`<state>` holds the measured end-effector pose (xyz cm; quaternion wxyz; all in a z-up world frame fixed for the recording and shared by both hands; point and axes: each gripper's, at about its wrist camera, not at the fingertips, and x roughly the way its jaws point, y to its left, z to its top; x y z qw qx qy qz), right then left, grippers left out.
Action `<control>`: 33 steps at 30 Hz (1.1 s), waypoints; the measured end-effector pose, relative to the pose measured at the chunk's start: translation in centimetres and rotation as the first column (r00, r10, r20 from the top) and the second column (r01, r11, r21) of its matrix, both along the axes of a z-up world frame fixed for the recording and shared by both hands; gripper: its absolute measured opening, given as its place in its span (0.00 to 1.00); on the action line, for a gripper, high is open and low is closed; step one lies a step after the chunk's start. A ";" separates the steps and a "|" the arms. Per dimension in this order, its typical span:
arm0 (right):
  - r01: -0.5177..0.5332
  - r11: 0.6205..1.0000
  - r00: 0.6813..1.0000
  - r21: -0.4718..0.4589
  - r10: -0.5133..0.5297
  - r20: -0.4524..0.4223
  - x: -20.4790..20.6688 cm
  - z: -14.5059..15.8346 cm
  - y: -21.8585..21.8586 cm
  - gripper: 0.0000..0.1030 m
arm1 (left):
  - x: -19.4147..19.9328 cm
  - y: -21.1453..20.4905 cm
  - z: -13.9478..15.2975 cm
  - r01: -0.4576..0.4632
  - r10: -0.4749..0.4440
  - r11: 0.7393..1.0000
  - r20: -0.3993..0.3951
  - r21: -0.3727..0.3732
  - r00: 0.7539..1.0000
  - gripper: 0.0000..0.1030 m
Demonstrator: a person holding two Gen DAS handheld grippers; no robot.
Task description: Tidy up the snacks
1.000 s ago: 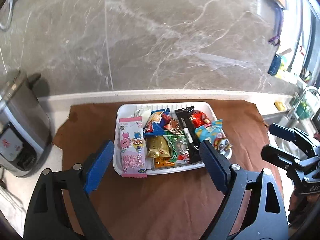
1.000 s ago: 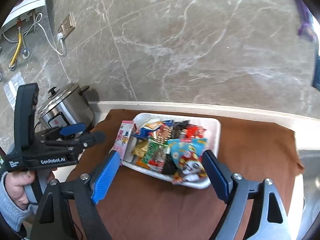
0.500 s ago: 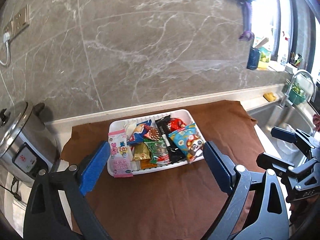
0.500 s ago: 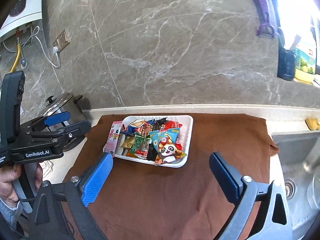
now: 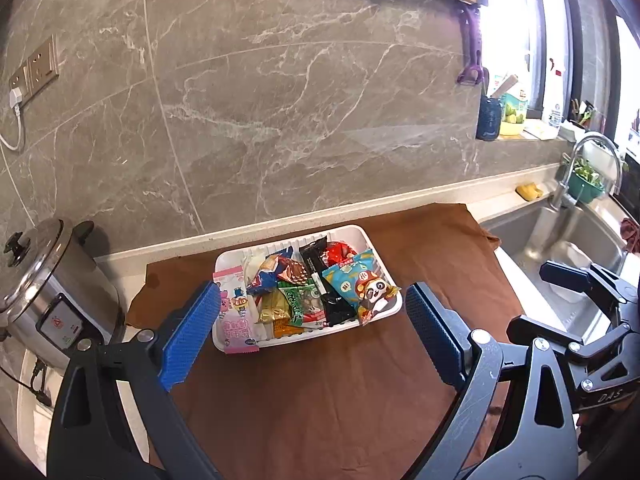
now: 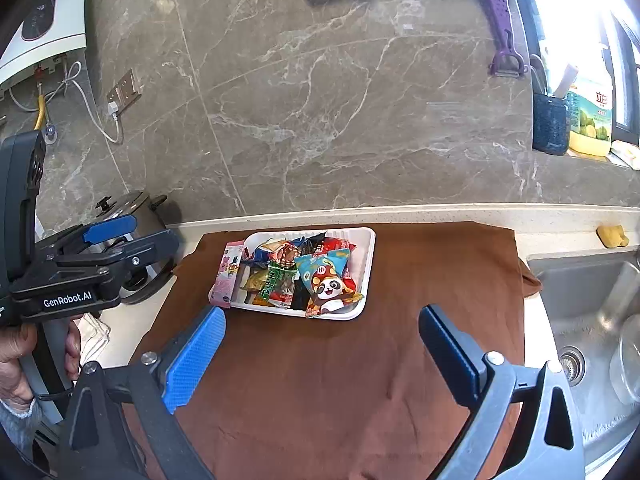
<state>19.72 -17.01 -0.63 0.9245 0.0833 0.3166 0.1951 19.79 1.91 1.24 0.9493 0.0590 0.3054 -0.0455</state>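
snacks (image 5: 316, 292) piled in white tray (image 5: 376, 240) on brown cloth (image 5: 320, 400); both grippers' fingers spread, empty.

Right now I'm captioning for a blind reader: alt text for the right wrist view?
A white tray of mixed snack packets sits on a brown cloth by a marble wall, beyond the open, empty right gripper. The left gripper enters at left; a sink lies right.

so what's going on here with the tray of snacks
A person holds a gripper in each hand over a brown cloth on a kitchen counter. Both the left gripper and right gripper have open, empty jaws. The snack packets sit piled in the white tray; a pink packet overhangs its edge.
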 end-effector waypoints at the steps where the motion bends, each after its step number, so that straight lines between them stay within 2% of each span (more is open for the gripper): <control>1: 0.000 1.000 1.000 0.000 0.000 0.001 -0.2 0.0 0.0 0.97 | -0.1 0.0 0.1 0.001 -0.001 1.000 0.001 0.000 1.000 0.91; 33: 0.023 1.000 1.000 0.013 -0.023 0.004 -3.1 0.7 -1.8 1.00 | -3.2 -1.2 0.9 0.056 -0.056 0.998 0.016 0.013 0.998 0.91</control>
